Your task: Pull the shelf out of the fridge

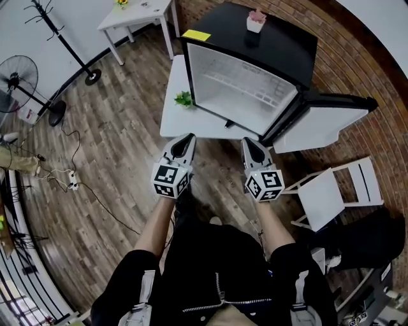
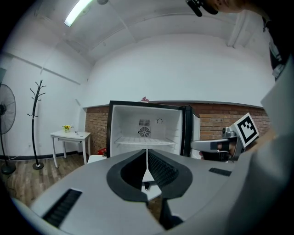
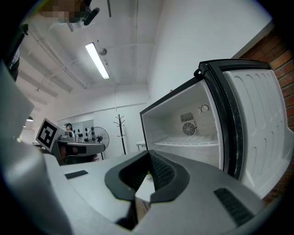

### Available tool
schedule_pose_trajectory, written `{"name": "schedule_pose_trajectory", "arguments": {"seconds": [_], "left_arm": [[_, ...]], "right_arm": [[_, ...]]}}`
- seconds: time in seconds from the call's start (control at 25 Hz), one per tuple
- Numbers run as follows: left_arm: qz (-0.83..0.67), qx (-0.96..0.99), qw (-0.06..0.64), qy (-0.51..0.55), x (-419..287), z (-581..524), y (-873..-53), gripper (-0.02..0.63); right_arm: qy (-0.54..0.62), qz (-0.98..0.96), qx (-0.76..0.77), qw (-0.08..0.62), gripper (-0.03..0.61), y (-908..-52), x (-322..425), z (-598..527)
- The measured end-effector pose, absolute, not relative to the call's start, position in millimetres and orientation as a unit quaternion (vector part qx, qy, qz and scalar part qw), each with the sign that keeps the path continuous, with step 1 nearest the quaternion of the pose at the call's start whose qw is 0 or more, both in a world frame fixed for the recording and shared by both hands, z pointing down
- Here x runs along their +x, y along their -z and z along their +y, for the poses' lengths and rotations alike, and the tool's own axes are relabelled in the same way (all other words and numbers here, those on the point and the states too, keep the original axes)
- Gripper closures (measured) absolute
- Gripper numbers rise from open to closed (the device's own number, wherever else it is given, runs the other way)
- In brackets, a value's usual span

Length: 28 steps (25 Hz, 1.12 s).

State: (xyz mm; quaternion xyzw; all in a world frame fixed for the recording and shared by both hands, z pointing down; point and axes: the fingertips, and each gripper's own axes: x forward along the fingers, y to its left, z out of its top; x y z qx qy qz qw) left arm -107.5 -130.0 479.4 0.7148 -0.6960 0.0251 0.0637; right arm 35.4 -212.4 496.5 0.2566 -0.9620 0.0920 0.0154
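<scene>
A small black fridge (image 1: 255, 60) stands on a low white table (image 1: 173, 114) with its door (image 1: 325, 124) swung open to the right. Inside, a white wire shelf (image 1: 245, 88) sits across the middle, also seen as the shelf (image 2: 144, 142) in the left gripper view and the shelf (image 3: 186, 142) in the right gripper view. My left gripper (image 1: 187, 137) and right gripper (image 1: 248, 142) hover side by side in front of the table, short of the fridge. Both are shut with nothing between the jaws. The left gripper (image 2: 147, 154) points straight at the fridge opening; the right gripper (image 3: 149, 155) points left of it.
A potted plant (image 1: 256, 20) stands on the fridge top and a small green plant (image 1: 184, 99) on the low table. A white folding chair (image 1: 338, 188) is at the right by a brick wall. Behind left are a white table (image 1: 137, 16), coat stand (image 1: 64, 38), fan (image 1: 16, 76) and floor cables (image 1: 70, 178).
</scene>
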Motion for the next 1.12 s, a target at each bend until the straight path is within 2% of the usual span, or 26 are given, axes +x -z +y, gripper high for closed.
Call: {"name": "schedule_pose_trajectory", "arguments": {"seconds": [0.72,1.12], "left_arm": [[-0.537,0.840,0.056,-0.048,-178.0,-257.6,-482.3,0.588],[-0.474,0.877,0.067,-0.036,-183.3,-294.1,-489.1,0.588]], "right_arm": [[-0.103,-0.889,0.447,0.007,0.574,-498.1,-17.4,-286.7],[-0.113,-0.851,0.513,-0.007,0.574,-500.6,-22.1,-294.4]]}}
